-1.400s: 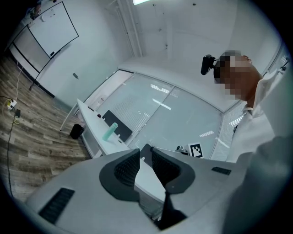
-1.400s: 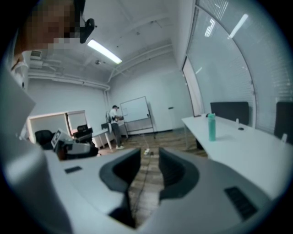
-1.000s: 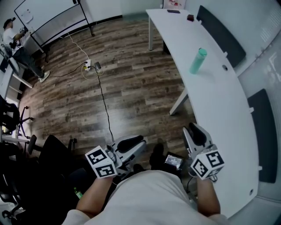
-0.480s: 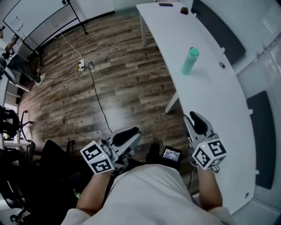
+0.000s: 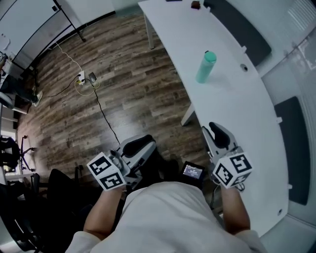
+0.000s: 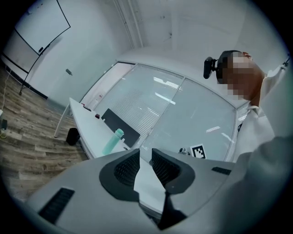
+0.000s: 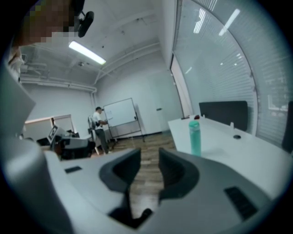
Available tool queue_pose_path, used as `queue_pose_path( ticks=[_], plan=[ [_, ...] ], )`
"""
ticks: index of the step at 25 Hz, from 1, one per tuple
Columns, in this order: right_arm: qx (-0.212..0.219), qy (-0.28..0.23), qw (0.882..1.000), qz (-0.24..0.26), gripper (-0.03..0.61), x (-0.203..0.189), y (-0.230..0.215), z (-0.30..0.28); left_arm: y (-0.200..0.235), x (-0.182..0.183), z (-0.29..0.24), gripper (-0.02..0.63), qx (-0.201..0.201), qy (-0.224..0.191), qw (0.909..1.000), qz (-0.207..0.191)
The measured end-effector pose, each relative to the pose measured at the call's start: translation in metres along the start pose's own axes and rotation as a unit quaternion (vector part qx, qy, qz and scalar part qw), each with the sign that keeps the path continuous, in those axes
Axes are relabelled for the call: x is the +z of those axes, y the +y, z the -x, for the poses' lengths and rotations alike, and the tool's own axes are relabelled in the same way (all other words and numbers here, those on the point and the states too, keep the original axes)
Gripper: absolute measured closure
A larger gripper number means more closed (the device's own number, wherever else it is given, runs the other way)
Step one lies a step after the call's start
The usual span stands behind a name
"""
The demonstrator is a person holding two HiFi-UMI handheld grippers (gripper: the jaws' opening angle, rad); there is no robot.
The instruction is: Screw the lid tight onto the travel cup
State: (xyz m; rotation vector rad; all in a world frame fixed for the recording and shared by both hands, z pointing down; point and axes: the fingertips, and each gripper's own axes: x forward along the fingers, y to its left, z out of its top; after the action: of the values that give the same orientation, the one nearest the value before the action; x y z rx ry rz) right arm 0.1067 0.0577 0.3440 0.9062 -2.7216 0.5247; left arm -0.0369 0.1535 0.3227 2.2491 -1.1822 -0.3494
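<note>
A mint-green travel cup [image 5: 206,66] with its lid on stands upright on the long white table [image 5: 232,118], far ahead of both grippers. The cup [image 6: 112,141] is small in the left gripper view, and the cup [image 7: 195,137] lies right of the jaws in the right gripper view. My left gripper [image 5: 143,148] is held near my waist over the wooden floor. My right gripper [image 5: 217,134] hovers by the table's near edge. Both the left gripper [image 6: 145,157] and the right gripper [image 7: 149,157] show a narrow gap with nothing in it.
Black cables and a power strip [image 5: 83,79] lie on the floor to the left. Office chairs [image 5: 10,153] stand at the far left. A small dark object [image 5: 196,5] sits at the table's far end. A person [image 7: 98,123] stands by a whiteboard.
The view has shifted: the cup and table now sit further left and higher in the head view. Both grippers stay near my body with their jaws unchanged.
</note>
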Motion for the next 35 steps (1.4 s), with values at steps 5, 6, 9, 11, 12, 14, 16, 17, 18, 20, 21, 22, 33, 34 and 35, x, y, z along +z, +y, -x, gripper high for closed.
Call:
queue_pose_path(
  ticks=[5,6,9,11,12,14,16,17,18,20,21,22,33,34,35],
  plan=[
    [-0.051,-0.002,0.999,-0.006,0.46,0.011,-0.016,-0.03,0.046,0.022,-0.026,0.514,-0.042,0.01,0.9991,0.008],
    [-0.063,-0.003,0.998,-0.01,0.459,0.014,-0.021,-0.036,0.055,0.026,-0.034,0.514,-0.052,0.017,0.9985,0.009],
    [-0.09,-0.007,0.996,-0.02,0.459,0.023,-0.033,-0.057,0.082,0.041,-0.056,0.514,-0.077,0.04,0.9962,-0.001],
    [-0.107,-0.007,0.994,-0.024,0.459,0.031,-0.039,-0.072,0.099,0.055,-0.067,0.514,-0.092,0.054,0.9943,-0.011],
    [-0.116,-0.008,0.993,-0.027,0.459,0.035,-0.041,-0.078,0.107,0.062,-0.071,0.514,-0.099,0.06,0.9932,-0.015],
    [-0.133,-0.012,0.991,-0.033,0.459,0.045,-0.042,-0.09,0.121,0.075,-0.077,0.514,-0.112,0.072,0.9909,-0.021],
    [-0.148,-0.015,0.988,-0.034,0.459,0.053,-0.042,-0.1,0.133,0.084,-0.083,0.514,-0.125,0.082,0.9884,-0.026],
    [-0.154,-0.016,0.987,-0.034,0.459,0.056,-0.043,-0.104,0.137,0.088,-0.086,0.514,-0.133,0.086,0.987,-0.027],
    [-0.16,-0.017,0.986,-0.034,0.457,0.059,-0.043,-0.107,0.14,0.091,-0.089,0.512,-0.141,0.089,0.9856,-0.027],
    [-0.173,-0.018,0.984,-0.036,0.454,0.061,-0.045,-0.112,0.146,0.095,-0.095,0.508,-0.157,0.094,0.9828,-0.025],
    [-0.181,-0.019,0.983,-0.037,0.452,0.062,-0.046,-0.113,0.148,0.096,-0.098,0.505,-0.164,0.097,0.9814,-0.025],
    [-0.187,-0.02,0.981,-0.039,0.451,0.062,-0.048,-0.113,0.15,0.097,-0.101,0.503,-0.17,0.1,0.98,-0.025],
    [-0.216,-0.028,0.974,-0.054,0.449,0.062,-0.079,-0.105,0.156,0.083,-0.148,0.48,-0.187,0.139,0.9716,-0.042],
    [-0.214,-0.027,0.975,-0.054,0.446,0.061,-0.083,-0.103,0.155,0.08,-0.152,0.471,-0.184,0.141,0.9717,-0.045],
    [-0.212,-0.025,0.975,-0.055,0.445,0.059,-0.086,-0.101,0.153,0.077,-0.156,0.462,-0.181,0.144,0.9716,-0.048]
  ],
)
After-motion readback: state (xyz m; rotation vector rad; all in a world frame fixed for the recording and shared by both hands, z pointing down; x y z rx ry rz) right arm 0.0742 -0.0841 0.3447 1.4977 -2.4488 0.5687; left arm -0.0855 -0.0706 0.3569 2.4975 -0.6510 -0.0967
